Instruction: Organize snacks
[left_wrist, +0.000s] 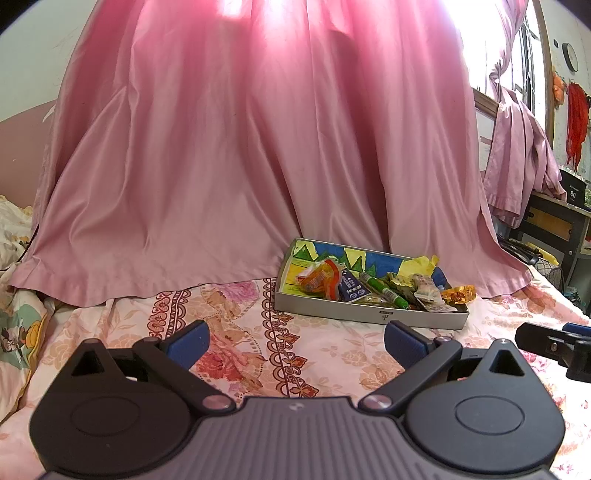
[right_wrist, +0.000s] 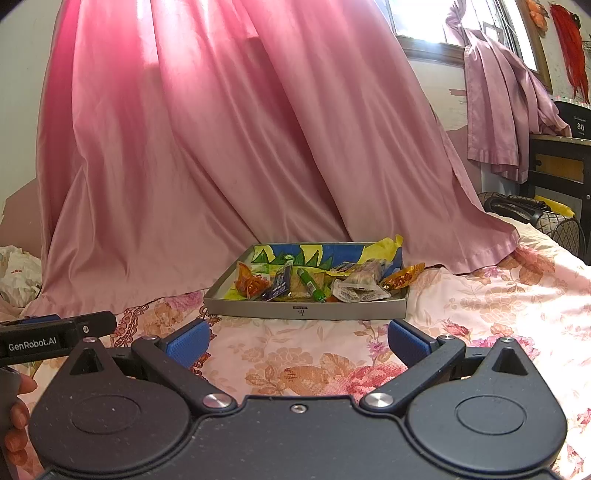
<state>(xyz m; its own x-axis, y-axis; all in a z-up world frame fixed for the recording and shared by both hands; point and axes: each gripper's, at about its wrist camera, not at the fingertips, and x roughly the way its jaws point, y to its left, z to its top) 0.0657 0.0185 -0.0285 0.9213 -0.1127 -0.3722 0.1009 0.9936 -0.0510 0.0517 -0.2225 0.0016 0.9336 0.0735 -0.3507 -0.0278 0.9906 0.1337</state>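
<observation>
Nearest in each wrist view, the left tool (left_wrist: 295, 345) and the right tool (right_wrist: 298, 341) are both spread wide with nothing between their blue pads, held low over the floral bedsheet (right_wrist: 480, 317). In the right wrist view the left tool's black body shows at the left edge, with a person's fingers (right_wrist: 16, 421) around its handle.

Further out on the bed lies a shallow grey tray (right_wrist: 306, 310) with a blue, yellow and green lining. The snacks are piled inside it: an orange packet (right_wrist: 251, 282) at the left end, a dark blue packet (right_wrist: 280, 282) beside it, a green tube-shaped snack (right_wrist: 309, 283) lying across the middle, pale wrappers (right_wrist: 360, 286) to the right, and an orange-gold wrapper (right_wrist: 404, 275) hanging over the right wall.

Behind the tray a pink curtain (right_wrist: 221, 147) drapes down onto the bed
</observation>
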